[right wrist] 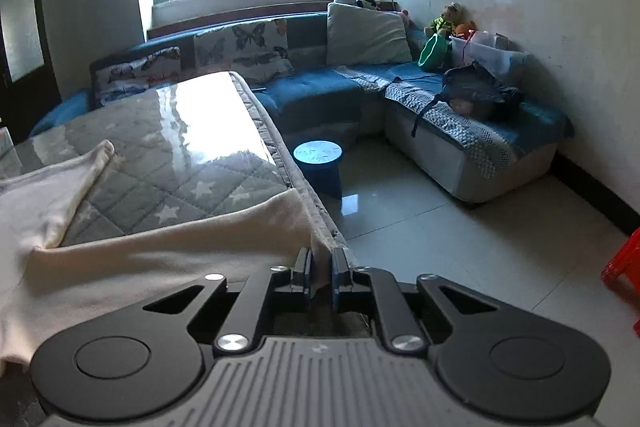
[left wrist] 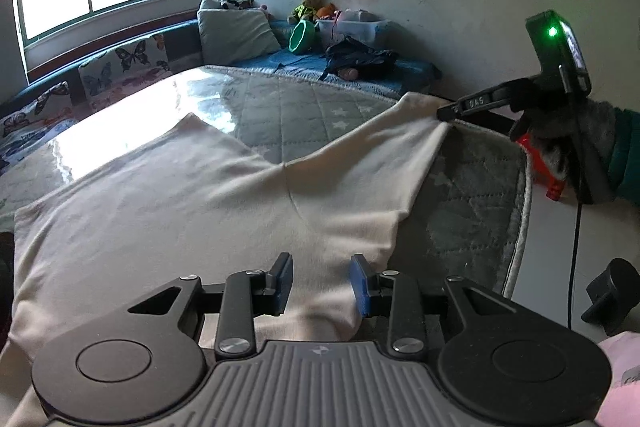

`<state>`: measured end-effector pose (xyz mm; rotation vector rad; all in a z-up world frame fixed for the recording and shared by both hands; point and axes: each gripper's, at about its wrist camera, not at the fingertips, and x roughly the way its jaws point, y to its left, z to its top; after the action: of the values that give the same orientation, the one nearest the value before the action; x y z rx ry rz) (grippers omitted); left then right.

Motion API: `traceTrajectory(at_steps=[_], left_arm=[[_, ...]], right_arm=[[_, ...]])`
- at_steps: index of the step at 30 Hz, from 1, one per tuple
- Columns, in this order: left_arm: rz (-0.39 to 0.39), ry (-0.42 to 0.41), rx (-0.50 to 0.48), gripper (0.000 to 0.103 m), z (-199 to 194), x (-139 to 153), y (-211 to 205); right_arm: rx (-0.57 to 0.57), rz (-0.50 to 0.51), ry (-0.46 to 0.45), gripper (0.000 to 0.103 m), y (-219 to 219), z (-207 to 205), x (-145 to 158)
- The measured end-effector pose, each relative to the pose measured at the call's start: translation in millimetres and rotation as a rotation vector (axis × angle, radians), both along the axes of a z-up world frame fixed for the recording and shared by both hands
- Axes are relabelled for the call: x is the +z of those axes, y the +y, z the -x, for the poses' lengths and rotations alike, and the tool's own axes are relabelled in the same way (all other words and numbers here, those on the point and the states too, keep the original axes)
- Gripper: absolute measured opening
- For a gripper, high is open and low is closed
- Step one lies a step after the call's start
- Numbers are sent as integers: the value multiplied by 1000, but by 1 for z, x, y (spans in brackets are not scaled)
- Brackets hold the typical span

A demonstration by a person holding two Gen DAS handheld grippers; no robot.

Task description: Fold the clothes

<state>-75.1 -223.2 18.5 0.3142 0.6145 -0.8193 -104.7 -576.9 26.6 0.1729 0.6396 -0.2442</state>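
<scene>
pinching soft cream garment (right wrist: pixel 168 251) hem: right tool (right wrist: pixel 321 275) | left tool (left wrist: pixel 321 287) gripping bunched fold | quilted star mat (left wrist: pixel 304 115)

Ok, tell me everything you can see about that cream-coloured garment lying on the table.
The cream garment looks like a soft knit top, spread mostly flat on the grey star-patterned quilted table cover. A curved seam runs across it and one sleeve reaches toward the far side. Its right-hand part is pulled taut to the table's edge, where the right gripper pinches the fabric between nearly closed jaws. The left gripper sits over the near edge, jaws partly open with cloth between them; whether they grip it is unclear.
</scene>
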Motion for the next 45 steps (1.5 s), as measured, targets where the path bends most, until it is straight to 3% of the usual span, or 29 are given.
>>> traceTrajectory(at_steps=[4, 8, 14, 21, 29, 32, 38, 43, 45], left_arm=[[21, 0, -12, 36, -2, 3, -7], [26, 14, -19, 36, -3, -1, -15], [41, 36, -32, 40, -4, -8, -22], [121, 39, 2, 42, -4, 2, -5], [202, 66, 175, 44, -9, 9, 62], [211, 79, 255, 44, -7, 6, 89], [242, 101, 391, 46, -3, 1, 135], [252, 122, 448, 46, -4, -3, 150], [252, 128, 451, 46, -3, -5, 150]], right_arm=[[-13, -46, -10, 17, -7, 3, -2], [-4, -50, -25, 6, -7, 5, 4], [44, -112, -128, 4, -5, 11, 48], [213, -157, -247, 4, 29, 11, 113], [507, -162, -287, 4, 112, -12, 159], [623, -176, -262, 4, 152, -23, 157], [816, -231, -141, 4, 228, -44, 121], [899, -270, -14, 5, 274, -57, 81], [920, -277, 28, 10, 285, -60, 68]])
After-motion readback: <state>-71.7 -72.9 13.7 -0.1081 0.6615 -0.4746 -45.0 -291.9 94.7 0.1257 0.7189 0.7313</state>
